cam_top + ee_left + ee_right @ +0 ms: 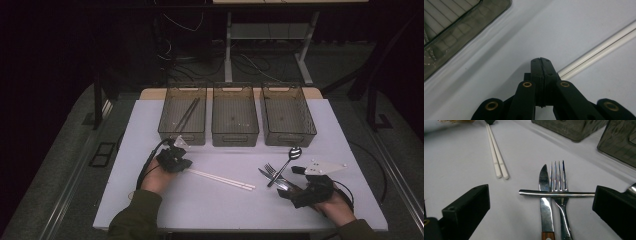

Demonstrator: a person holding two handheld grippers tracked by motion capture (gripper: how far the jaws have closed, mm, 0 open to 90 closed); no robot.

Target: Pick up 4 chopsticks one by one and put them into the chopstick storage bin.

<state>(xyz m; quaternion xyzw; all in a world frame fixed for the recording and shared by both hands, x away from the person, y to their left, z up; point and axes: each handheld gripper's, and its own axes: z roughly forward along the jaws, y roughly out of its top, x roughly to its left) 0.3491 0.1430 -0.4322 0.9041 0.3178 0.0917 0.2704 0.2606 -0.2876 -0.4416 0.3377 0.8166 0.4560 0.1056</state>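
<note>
- White chopsticks [222, 180] lie side by side on the table [210, 210], in the lower middle of the high view. They are the thing closest to the left hand-held gripper.
- Left hand-held gripper [187, 163] sits in the lower left part of the high view, held by a hand [157, 176] in a dark sleeve. It is at the left end of the chopsticks.
- In the left gripper view, its two black jaws are pressed flat together with nothing between them. The chopsticks [599, 51] run up to the right edge of the frame, and their near end goes behind the jaw tip, so I cannot tell if they touch.
- Right hand-held gripper [295, 181] is in the lower right of the high view. Its jaws stand wide apart and hold nothing.
- In the right gripper view, a knife [545, 202] and a fork [560, 195] lie side by side in the middle of the frame, between the two jaws. A shiny spoon handle [556, 193] lies across both of them.
- In that same view the chopsticks [496, 152] are in the upper left.
- Three see-through bins [235, 120] stand in a row at the top of the table. The left bin [172, 131] holds dark chopsticks [187, 114].
</note>
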